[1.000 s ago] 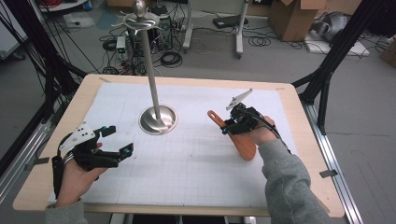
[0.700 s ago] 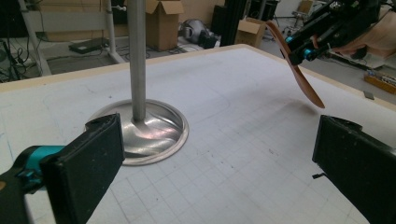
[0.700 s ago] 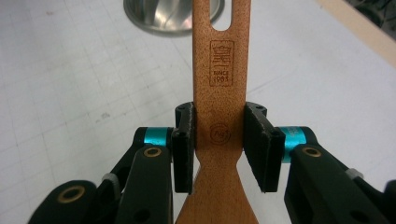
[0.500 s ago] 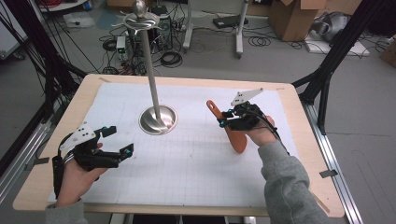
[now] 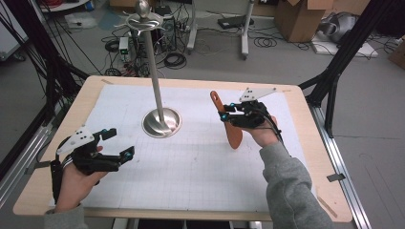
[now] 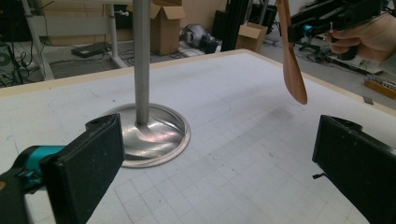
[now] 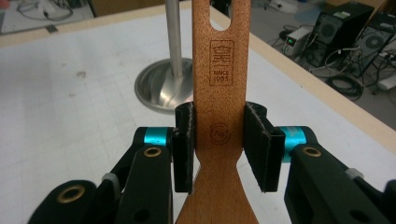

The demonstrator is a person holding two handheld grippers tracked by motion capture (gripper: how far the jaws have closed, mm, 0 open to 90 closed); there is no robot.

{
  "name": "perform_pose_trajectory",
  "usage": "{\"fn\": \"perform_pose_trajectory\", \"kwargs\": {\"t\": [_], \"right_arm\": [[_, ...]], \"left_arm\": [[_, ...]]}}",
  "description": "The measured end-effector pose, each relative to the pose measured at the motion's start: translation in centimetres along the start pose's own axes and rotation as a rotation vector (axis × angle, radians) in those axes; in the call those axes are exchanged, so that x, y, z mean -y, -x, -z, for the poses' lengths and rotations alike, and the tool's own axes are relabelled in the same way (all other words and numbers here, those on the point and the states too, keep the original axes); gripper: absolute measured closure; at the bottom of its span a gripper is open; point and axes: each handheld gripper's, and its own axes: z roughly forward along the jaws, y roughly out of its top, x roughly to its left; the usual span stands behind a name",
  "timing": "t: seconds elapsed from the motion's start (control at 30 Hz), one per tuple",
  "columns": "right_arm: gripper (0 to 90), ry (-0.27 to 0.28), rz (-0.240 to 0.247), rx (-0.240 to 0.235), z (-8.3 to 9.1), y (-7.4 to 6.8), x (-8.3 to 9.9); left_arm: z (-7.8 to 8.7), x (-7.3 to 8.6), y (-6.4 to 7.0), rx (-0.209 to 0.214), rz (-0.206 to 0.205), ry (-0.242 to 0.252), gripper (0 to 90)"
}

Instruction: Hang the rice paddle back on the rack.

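Observation:
A wooden spatula hangs above the white grid mat, handle up and blade down. My right gripper is shut on its handle. In the right gripper view both pads pinch the stamped handle just above where it widens, and the handle's hanging hole is at the top. A steel stand with a round base and a tall pole topped by hooks stands left of the spatula. My left gripper rests open near the mat's left front. Its own view has wide-apart jaws, the stand base and the spatula beyond.
The mat covers most of a wooden table. Black frame posts rise beside the table's right and left edges. Cables, cardboard boxes and equipment lie on the floor behind. Bare mat stretches between the two grippers.
My right gripper has lifted the spatula a little, moved it toward the far side and turned it more upright. The left gripper has stayed where it was, still open.

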Motion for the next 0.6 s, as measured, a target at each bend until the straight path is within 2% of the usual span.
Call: {"fn": "perform_pose_trajectory", "kwargs": {"t": [0.3,0.43,0.6], "right_arm": [[65.6,0.072,-0.007,-0.005,0.2,0.1,-0.8],[65.6,0.111,-0.034,-0.016,0.0,0.1,-1.2],[65.6,0.126,-0.014,-0.024,-0.2,-0.2,-2.2]], "left_arm": [[0.1,0.1,0.0,0.001,0.001,0.006,2.8],[0.2,0.1,0.0,0.001,-0.001,0.005,2.8],[0.4,0.2,-0.1,-0.004,0.005,0.008,2.8]]}}
